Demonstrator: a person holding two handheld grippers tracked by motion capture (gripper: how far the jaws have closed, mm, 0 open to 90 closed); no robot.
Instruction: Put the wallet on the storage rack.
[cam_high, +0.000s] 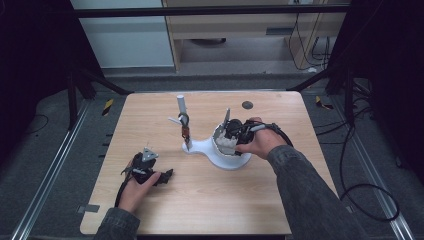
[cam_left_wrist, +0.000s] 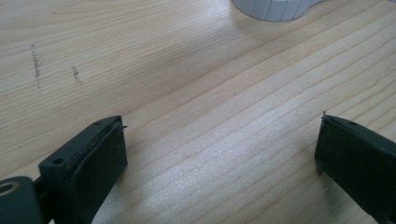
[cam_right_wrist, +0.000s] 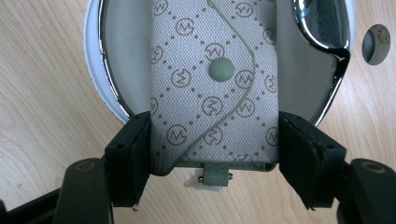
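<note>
Standing over the pale wood-grain surface (cam_high: 210, 200), you see a white moulded stand (cam_high: 220, 152) near the middle, with a rounded dish at its right end and a slim upright post (cam_high: 181, 106) at its left; a small dark trinket hangs partway down the post. The right gripper (cam_right_wrist: 215, 154) is over the dish, its black jaws clamped on the two long sides of a woven fabric pouch (cam_right_wrist: 212, 84); the cloth is grey-beige, printed with a diamond grid of dots and small round monograms, and its curved flap closes on a matte green snap button (cam_right_wrist: 221, 69); a little green tab with a metal ring sticks out of the near end. Beneath the pouch the dish shows a ribbed white outer wall and a bright chrome rim (cam_right_wrist: 327, 37). A dark round hole (cam_high: 247, 105) sits in the surface beyond the stand. The left gripper (cam_left_wrist: 219, 154) rests on the surface at the near left, well apart from the stand; its padded jaws stand wide apart with bare wood between them.
</note>
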